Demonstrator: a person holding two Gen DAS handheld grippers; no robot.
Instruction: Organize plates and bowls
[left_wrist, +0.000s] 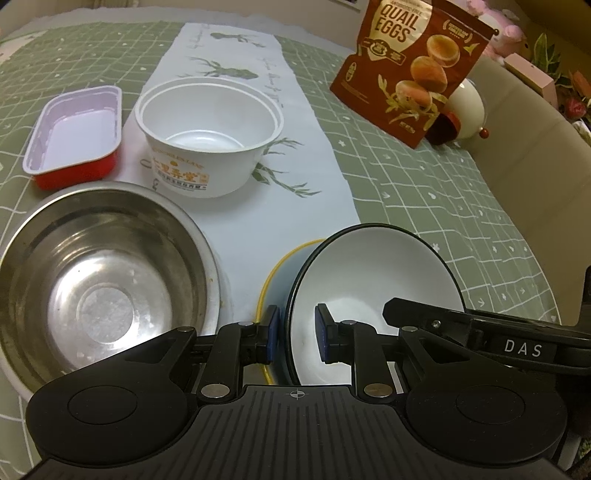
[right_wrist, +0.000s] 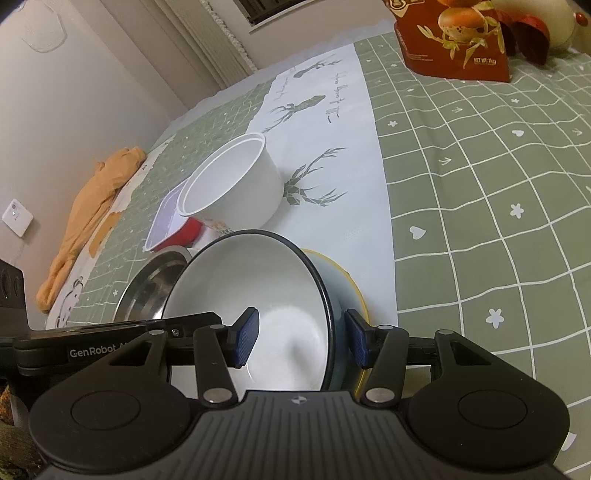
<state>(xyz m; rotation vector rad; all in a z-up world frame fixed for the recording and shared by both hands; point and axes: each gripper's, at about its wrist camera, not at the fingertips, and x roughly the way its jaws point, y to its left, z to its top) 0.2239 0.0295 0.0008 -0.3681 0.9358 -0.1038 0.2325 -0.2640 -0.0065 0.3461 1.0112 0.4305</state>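
The brown snack pouch (left_wrist: 413, 70), standing well behind the white paper bowl (left_wrist: 208, 136) at the far right of the table, reads "QUAIL EGGS" in big pale letters; in the right wrist view its lower corner (right_wrist: 461, 40) carries "NET WT: 1kg". The white paper bowl itself bears orange printing on its near wall, too small to read. In front of that bowl, the right gripper (left_wrist: 522, 349) shows "DAS" on its side, and the left gripper (right_wrist: 98, 352) shows "GenRobot" followed by letters that are cut off.
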